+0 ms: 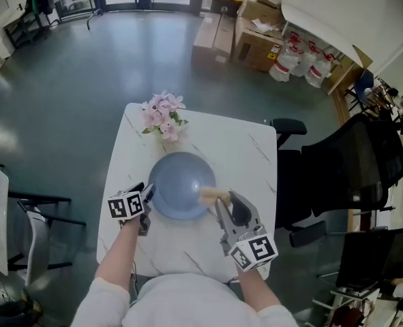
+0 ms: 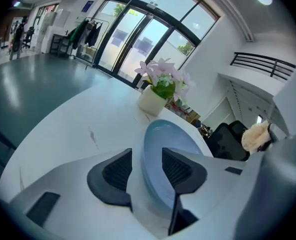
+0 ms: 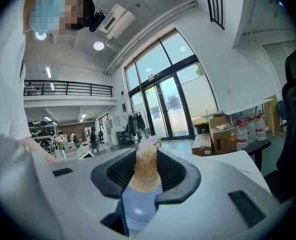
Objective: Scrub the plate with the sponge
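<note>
A blue-grey plate (image 1: 181,182) lies on the white marbled table (image 1: 249,155). My left gripper (image 1: 145,206) is at the plate's left rim. In the left gripper view the plate's (image 2: 168,149) edge runs between the two jaws of my left gripper (image 2: 146,166); a gap shows beside the left pad, so the gripper is open. My right gripper (image 1: 218,197) is shut on a tan sponge (image 1: 213,195) over the plate's right rim. In the right gripper view the sponge (image 3: 146,166) is pinched between the pads above the plate (image 3: 137,209). The sponge (image 2: 255,136) also shows at the right of the left gripper view.
A pot of pink flowers (image 1: 163,118) stands at the table's far edge, just behind the plate. A black office chair (image 1: 344,169) is close to the table's right side. Cardboard boxes (image 1: 256,33) and water jugs are on the floor farther back.
</note>
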